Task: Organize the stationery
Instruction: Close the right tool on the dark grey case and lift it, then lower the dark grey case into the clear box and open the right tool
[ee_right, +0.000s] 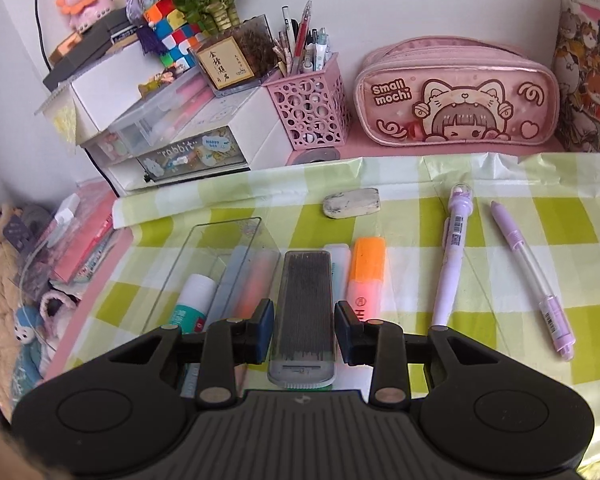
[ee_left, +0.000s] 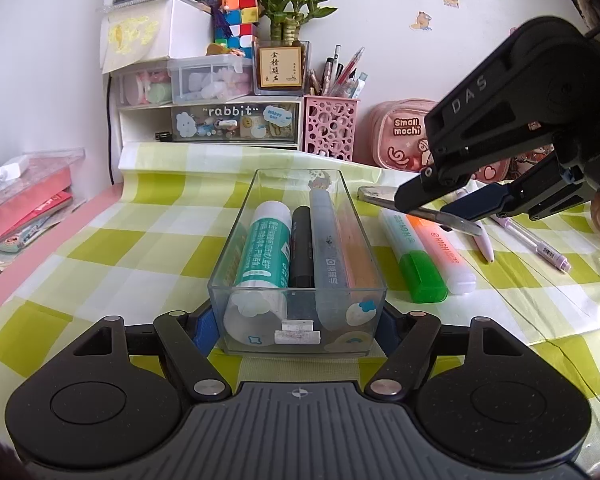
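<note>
Item: clear plastic tray (ee_left: 236, 240), long and narrow, standing on the green-and-white checked cloth (ee_left: 100, 248) of the tabletop, toward its left edge. The left tongs (ee_left: 296, 330) pinch its near end wall, one blue pad on each side.

Contents, lying lengthwise side by side: glue stick (ee_left: 266, 248) with teal label, printing too small to read; black marker (ee_left: 302, 252); grey pen (ee_left: 326, 248); an orange-pink item (ee_left: 354, 248) against the right wall. Cartoon stickers on the near wall.

Held: flat grey lead case (ee_right: 304, 312), dark leads visible through it, clamped across its width in the right tongs (ee_right: 305, 330) and raised above the tabletop just right of the tray.

Loose on the cloth, right of the tray: green-capped highlighter (ee_left: 414, 260) and orange highlighter (ee_left: 440, 248) printed "HIGH LIGHTER", touching each other; two lilac pens (ee_right: 452, 256) further right, well apart from the tray; a soiled white eraser (ee_right: 352, 202) nearer the back edge.

Along the back edge: pink perforated pen cup (ee_right: 310, 116) full of pens; pink pencil case (ee_right: 456, 96) marked "Small mochi"; drawer unit (ee_left: 236, 122) labelled "rabbit" with a "HAPPY DAY" sticker; atop it a glass planter (ee_left: 280, 66) bearing a Chinese-character label, and a colour cube (ee_left: 240, 20).
</note>
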